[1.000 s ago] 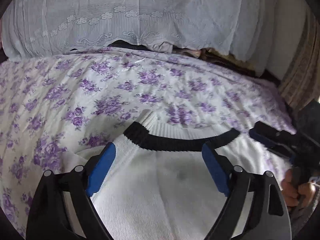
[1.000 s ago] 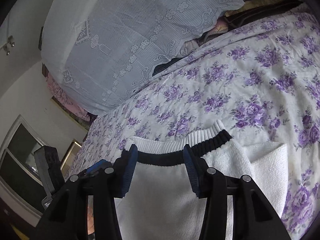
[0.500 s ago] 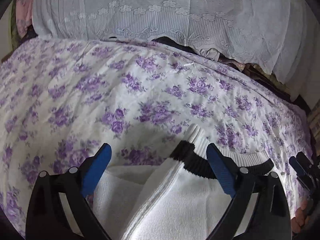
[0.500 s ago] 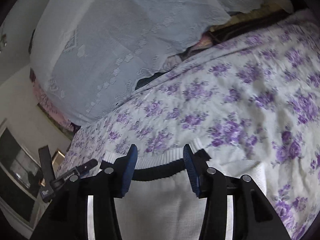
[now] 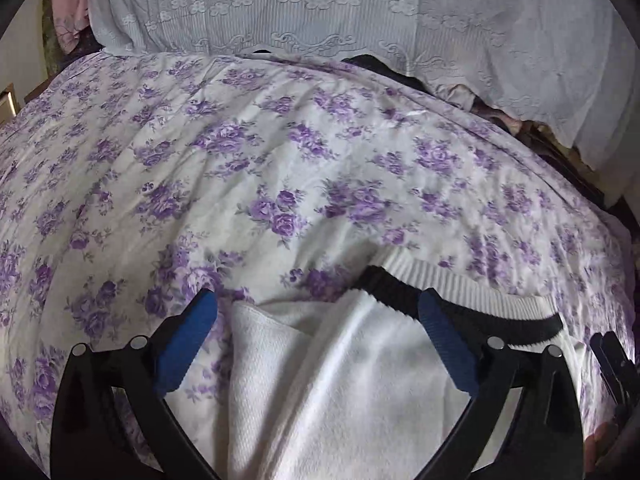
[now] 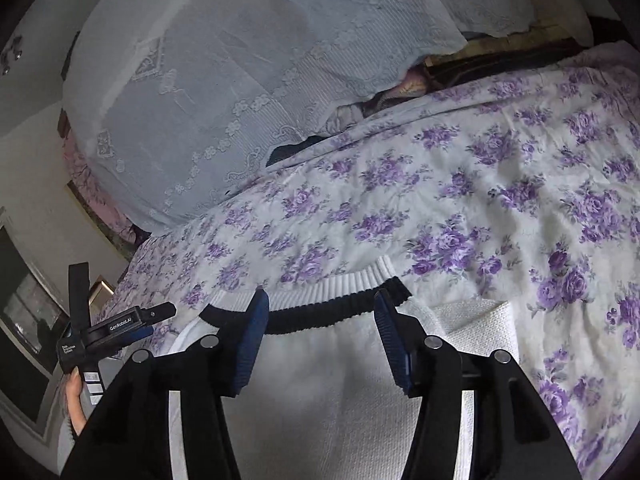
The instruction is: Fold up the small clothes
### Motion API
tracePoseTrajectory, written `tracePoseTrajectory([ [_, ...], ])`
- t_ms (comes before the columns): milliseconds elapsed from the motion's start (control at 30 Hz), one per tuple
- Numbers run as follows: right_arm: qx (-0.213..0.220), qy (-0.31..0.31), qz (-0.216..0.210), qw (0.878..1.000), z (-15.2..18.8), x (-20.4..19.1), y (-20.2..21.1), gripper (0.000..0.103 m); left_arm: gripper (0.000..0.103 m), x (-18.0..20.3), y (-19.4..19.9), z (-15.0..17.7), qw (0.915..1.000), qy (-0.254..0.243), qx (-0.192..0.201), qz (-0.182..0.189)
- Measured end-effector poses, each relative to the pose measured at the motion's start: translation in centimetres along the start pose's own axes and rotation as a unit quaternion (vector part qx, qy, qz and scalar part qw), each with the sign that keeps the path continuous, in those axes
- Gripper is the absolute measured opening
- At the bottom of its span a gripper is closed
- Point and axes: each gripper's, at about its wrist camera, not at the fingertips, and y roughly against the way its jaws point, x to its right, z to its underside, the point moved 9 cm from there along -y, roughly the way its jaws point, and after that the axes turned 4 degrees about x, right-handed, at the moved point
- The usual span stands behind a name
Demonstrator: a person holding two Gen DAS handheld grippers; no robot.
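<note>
A small white knit garment (image 5: 352, 392) with a white ribbed edge and a black band (image 5: 460, 304) lies on the purple-flowered bedspread (image 5: 280, 168). Its left part is folded over in layers. My left gripper (image 5: 318, 320) is open above that folded left part, blue pads (image 5: 186, 344) wide apart, holding nothing. In the right wrist view the garment (image 6: 340, 392) lies under my right gripper (image 6: 320, 312), which is open over the black band (image 6: 320, 316). The left gripper also shows in the right wrist view (image 6: 116, 328), at the far left.
A big bundle under a pale lace cloth (image 5: 360, 12) lies along the far side of the bed, with dark clothes poking out beneath it (image 6: 296, 148). A wall and framed window (image 6: 24, 312) stand to the left. The right gripper's tip (image 5: 612, 360) shows at the left wrist view's right edge.
My left gripper has moved left, from the middle of the garment to its folded left edge. My right gripper has opened wider and stays over the black band.
</note>
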Motion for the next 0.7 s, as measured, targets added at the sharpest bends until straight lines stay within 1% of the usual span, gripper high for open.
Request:
tracePoseTrajectory([
  [33, -0.010, 0.004, -0.003, 1.000, 0.6, -0.2, -0.2, 0.056, 0.098, 0.6, 0.1, 0.7, 0.9999, -0.006, -0.010, 0.011],
  [67, -0.027, 0.006, 0.001, 1.000, 1.6, -0.1, -0.7, 0.057, 0.098, 0.9, -0.3, 1.5, 0.9996, -0.013, -0.022, 0.013],
  [100, -0.055, 0.009, 0.016, 0.998, 3.0, 0.5, -1.7, 0.060, 0.098, 0.8, -1.2, 2.6, 0.9989, -0.027, -0.037, -0.007],
  [133, -0.085, 0.015, 0.032, 0.996, 4.6, 1.3, -2.9, 0.060, 0.099, 0.3, -2.7, 4.0, 0.9963, -0.046, -0.058, -0.044],
  [167, -0.074, 0.024, 0.029, 0.997, 4.8, 1.3, -2.9, 0.059, 0.099, 0.0, -4.1, 5.2, 0.9940, -0.060, -0.072, -0.056],
  [200, -0.065, 0.023, 0.029, 0.997, 4.5, 1.0, -2.2, 0.059, 0.099, -0.4, -3.4, 5.1, 0.9961, -0.055, -0.047, -0.052],
  [233, -0.052, 0.024, 0.039, 0.998, 4.0, 0.9, -1.2, 0.059, 0.098, -0.4, -2.7, 5.0, 0.9960, -0.051, -0.049, -0.055],
  [267, -0.031, 0.027, 0.041, 0.998, 3.7, 0.7, 0.1, 0.059, 0.098, -0.4, -1.6, 5.1, 0.9965, -0.046, -0.047, -0.052],
  [300, -0.021, 0.030, 0.038, 0.999, 3.8, 0.5, 1.2, 0.059, 0.098, -0.2, -0.1, 5.2, 0.9980, -0.041, -0.031, -0.038],
  [333, -0.020, 0.031, 0.036, 0.999, 4.2, 0.2, 2.3, 0.059, 0.098, 0.1, 1.4, 5.5, 0.9988, -0.040, -0.016, -0.023],
  [433, -0.016, 0.042, 0.035, 0.998, 5.9, -0.8, 4.9, 0.059, 0.098, 1.8, 5.0, 7.8, 0.9982, -0.058, 0.004, 0.016],
  [467, -0.026, 0.058, 0.044, 0.997, 6.9, -1.3, 5.2, 0.059, 0.098, 2.4, 5.4, 9.1, 0.9973, -0.071, 0.003, 0.016],
  [500, -0.044, 0.077, 0.061, 0.994, 8.1, -1.6, 5.0, 0.059, 0.098, 3.0, 5.2, 10.4, 0.9961, -0.088, -0.006, 0.006],
  [533, -0.067, 0.097, 0.084, 0.989, 9.4, -1.5, 4.5, 0.059, 0.099, 3.1, 4.4, 11.8, 0.9936, -0.109, -0.020, -0.020],
  [567, -0.075, 0.122, 0.101, 0.985, 10.5, -1.6, 4.1, 0.060, 0.099, 3.2, 3.6, 12.7, 0.9905, -0.128, -0.021, -0.045],
  [600, -0.075, 0.144, 0.115, 0.980, 10.7, -2.0, 4.1, 0.063, 0.099, 3.3, 3.9, 12.7, 0.9900, -0.131, -0.005, -0.052],
  [633, -0.078, 0.151, 0.120, 0.978, 10.8, -2.3, 4.2, 0.065, 0.099, 3.3, 4.3, 12.5, 0.9899, -0.131, -0.007, -0.054],
  [700, -0.067, 0.136, 0.117, 0.981, 10.8, -2.2, 4.8, 0.065, 0.099, 2.8, 5.2, 12.0, 0.9940, -0.104, -0.002, -0.036],
])
